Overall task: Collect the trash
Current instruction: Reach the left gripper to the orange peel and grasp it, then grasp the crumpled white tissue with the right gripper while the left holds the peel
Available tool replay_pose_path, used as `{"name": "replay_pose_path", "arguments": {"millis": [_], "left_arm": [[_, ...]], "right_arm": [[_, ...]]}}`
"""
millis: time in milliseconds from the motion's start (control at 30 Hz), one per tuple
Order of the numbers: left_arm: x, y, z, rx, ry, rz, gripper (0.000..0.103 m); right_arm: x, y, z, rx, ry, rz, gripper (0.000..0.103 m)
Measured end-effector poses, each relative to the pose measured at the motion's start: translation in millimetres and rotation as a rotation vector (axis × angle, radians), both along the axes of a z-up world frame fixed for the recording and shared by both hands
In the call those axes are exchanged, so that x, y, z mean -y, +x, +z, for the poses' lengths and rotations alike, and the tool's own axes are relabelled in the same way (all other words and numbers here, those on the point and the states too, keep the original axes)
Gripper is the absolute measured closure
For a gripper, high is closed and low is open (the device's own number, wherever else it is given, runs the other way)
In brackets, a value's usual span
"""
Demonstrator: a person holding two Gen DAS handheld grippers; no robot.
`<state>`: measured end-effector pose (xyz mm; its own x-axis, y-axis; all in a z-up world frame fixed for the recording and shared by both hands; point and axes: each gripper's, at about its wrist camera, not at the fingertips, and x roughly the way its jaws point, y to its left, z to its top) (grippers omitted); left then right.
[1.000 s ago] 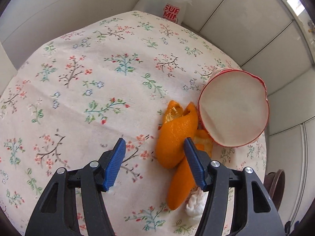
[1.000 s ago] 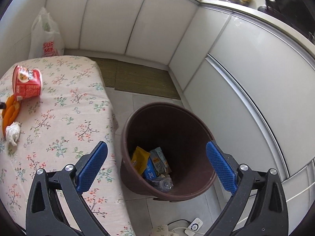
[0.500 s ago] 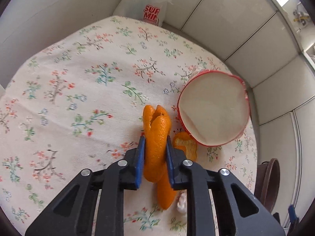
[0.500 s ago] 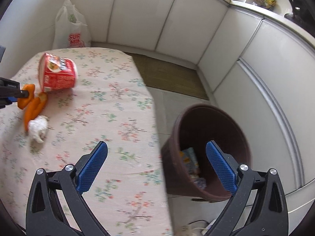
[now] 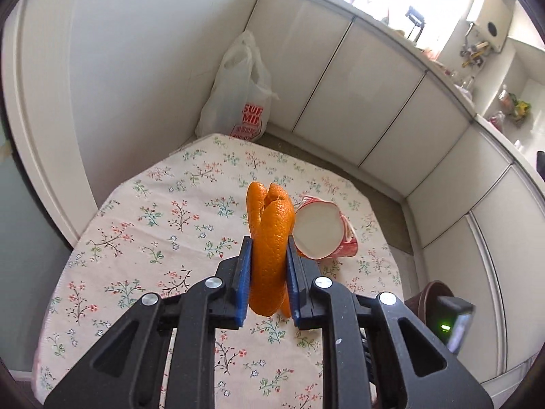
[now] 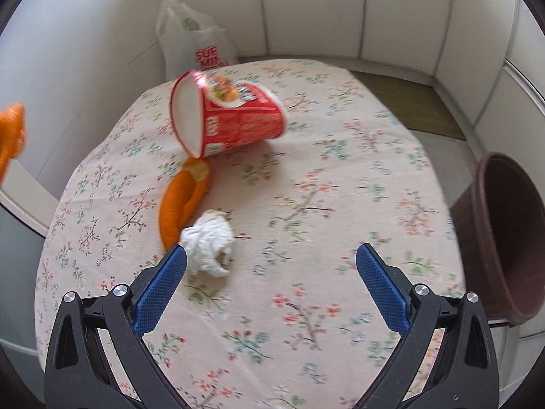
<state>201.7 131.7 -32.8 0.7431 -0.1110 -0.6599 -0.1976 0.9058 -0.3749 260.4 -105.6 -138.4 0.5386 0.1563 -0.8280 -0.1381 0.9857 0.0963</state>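
The left gripper (image 5: 269,266) is clamped on an orange peel (image 5: 270,238), which is held clear above the floral-clothed table (image 6: 340,204). The right gripper (image 6: 270,289) is held wide with nothing between its pads, above the table's near edge. A second peel (image 6: 180,201), a crumpled tissue (image 6: 209,247) and a tipped red cup (image 6: 235,116) are noted toward the table's left side; a brown bin (image 6: 504,238) is noted off its right edge.

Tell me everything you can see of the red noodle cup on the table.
The red noodle cup lies on its side on the floral tablecloth, mouth toward the left gripper. It looks like paper or foam: red printed outside, plain white inside, apparently empty, rim slightly bent. An orange peel on the cloth lies against its rim. Neither gripper touches it.
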Motion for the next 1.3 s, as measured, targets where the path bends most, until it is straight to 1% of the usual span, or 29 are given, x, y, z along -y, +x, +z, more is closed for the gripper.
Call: {"name": "replay_pose_path", "arguments": {"millis": [100,233,267,333,400,433,500,533,567,600,633,700,800,967,1167,1300], "left_arm": [[-4,-1,4,0.004,-0.013,-0.021,0.084],[-4,1,4,0.002,-0.013,-0.030,0.084],[-4,1,4,0.003,-0.014,-0.033,0.084],[-5,-1,5,0.003,-0.008,-0.040,0.084],[-4,-3,6,0.004,0.004,-0.043,0.084],[-4,-3,7,0.003,0.012,-0.044,0.084],[-4,-3,6,-0.001,0.022,-0.043,0.084],[-5,-3,6,-0.004,0.021,-0.043,0.084],[-6,-3,6,-0.007,0.018,-0.041,0.084],[-8,-2,5,-0.009,0.014,-0.040,0.084],[-9,-2,5,-0.010,0.010,-0.038,0.084],[-10,-2,5,-0.010,0.003,-0.038,0.084],[-9,-2,6,-0.006,0.005,-0.045,0.084],[-8,-3,7,0.004,0.009,-0.050,0.084],[-7,-1,6,0.004,-0.003,-0.057,0.084],[-2,-1,8,0.012,-0.005,-0.066,0.084]], "right_arm": [[-21,3,-9,0.000,-0.021,0.032,0.008],[-36,7,-16,0.010,-0.041,0.056,0.008],[-36,8,-18,0.007,-0.040,0.057,0.010],[-39,12,-23,-0.009,-0.026,0.057,0.016],[-40,16,-28,-0.035,0.005,0.056,0.029],[-41,17,-31,-0.049,0.019,0.054,0.033],[-42,19,-36,-0.075,0.036,0.053,0.050],[-42,19,-37,-0.086,0.050,0.058,0.054],[-44,20,-38,-0.092,0.066,0.066,0.066],[-45,19,-38,-0.097,0.080,0.075,0.072],[-46,18,-37,-0.092,0.077,0.078,0.072],[-48,14,-33,-0.074,0.065,0.088,0.077],[-47,14,-32,-0.071,0.075,0.090,0.080],[-37,11,-22,-0.048,0.081,0.087,0.081],[-17,2,4,0.014,0.086,0.072,0.081],[3,-2,28,0.077,0.079,0.032,0.081]]}}
